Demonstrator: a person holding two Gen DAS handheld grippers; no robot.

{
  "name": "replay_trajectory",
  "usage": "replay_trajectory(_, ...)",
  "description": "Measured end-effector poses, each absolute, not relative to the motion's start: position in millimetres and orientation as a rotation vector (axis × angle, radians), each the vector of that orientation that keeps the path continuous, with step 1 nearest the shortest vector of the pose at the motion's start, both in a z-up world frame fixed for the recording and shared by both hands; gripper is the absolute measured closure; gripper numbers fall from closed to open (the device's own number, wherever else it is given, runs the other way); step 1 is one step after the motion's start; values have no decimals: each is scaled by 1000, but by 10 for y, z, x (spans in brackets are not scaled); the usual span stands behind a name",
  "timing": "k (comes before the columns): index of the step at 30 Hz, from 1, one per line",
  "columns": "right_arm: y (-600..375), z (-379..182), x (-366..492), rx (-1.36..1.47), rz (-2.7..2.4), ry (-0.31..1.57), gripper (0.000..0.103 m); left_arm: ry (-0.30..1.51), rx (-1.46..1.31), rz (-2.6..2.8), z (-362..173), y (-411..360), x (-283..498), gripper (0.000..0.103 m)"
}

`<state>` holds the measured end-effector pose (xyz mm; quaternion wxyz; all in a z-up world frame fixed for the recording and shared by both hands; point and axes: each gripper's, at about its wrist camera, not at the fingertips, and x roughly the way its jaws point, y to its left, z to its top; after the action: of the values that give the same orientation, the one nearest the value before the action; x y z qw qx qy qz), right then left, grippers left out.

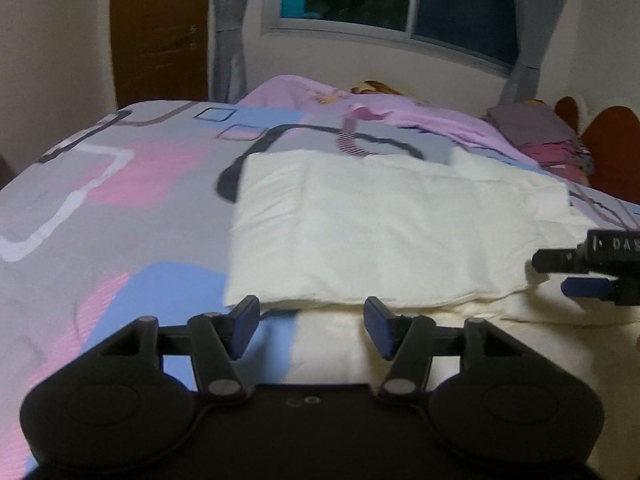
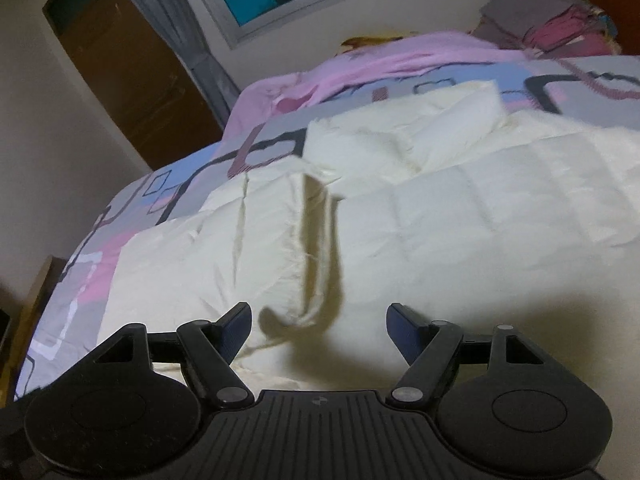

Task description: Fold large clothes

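Note:
A large cream quilted garment [image 1: 392, 232] lies on the bed, partly folded into a thick rectangle with a layer beneath. In the right wrist view it [image 2: 460, 216] fills the middle, with an open front edge and seam running down its left part. My left gripper [image 1: 310, 324] is open and empty, just above the garment's near left edge. My right gripper [image 2: 320, 332] is open and empty, hovering over the garment's near part. The right gripper also shows at the right edge of the left wrist view [image 1: 576, 276], above the garment's right side.
The bed has a grey, pink and blue patterned cover [image 1: 120, 208]. A pink blanket [image 1: 400, 108] and a stack of folded clothes [image 1: 544, 132] lie at the far side. A brown door [image 1: 160, 32], window and grey curtains stand behind.

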<state>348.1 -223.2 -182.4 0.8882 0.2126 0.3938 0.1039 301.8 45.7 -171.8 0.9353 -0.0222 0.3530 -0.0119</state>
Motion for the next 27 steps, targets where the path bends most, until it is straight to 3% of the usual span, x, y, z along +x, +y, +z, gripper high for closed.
replay_trajectory(5,-2115,-1857,3589,447,223,816,30,736,-54,10,-1771,596,3006,46)
replay_trajectory(6,-2097,-1852,3598,448,226,813,36,740,-55,15,-1789,607,3026,46)
replay_trajectory(7,-2091,-1839,3601,452,235,814,71,744,-54,16,-1815,614,3039,46)
replay_trajectory(8,-2094,-1828,3608,458,230,819,84,748,-51,18,-1835,613,3053,46)
replay_trajectory(19,-2435,-1271,3303,389,199,649,89,756,-39,33,-1960,562,3206,48)
replay_trajectory(27,-2957,-1278,3178,388,62,654,89,736,-27,11,-1957,436,3278,76)
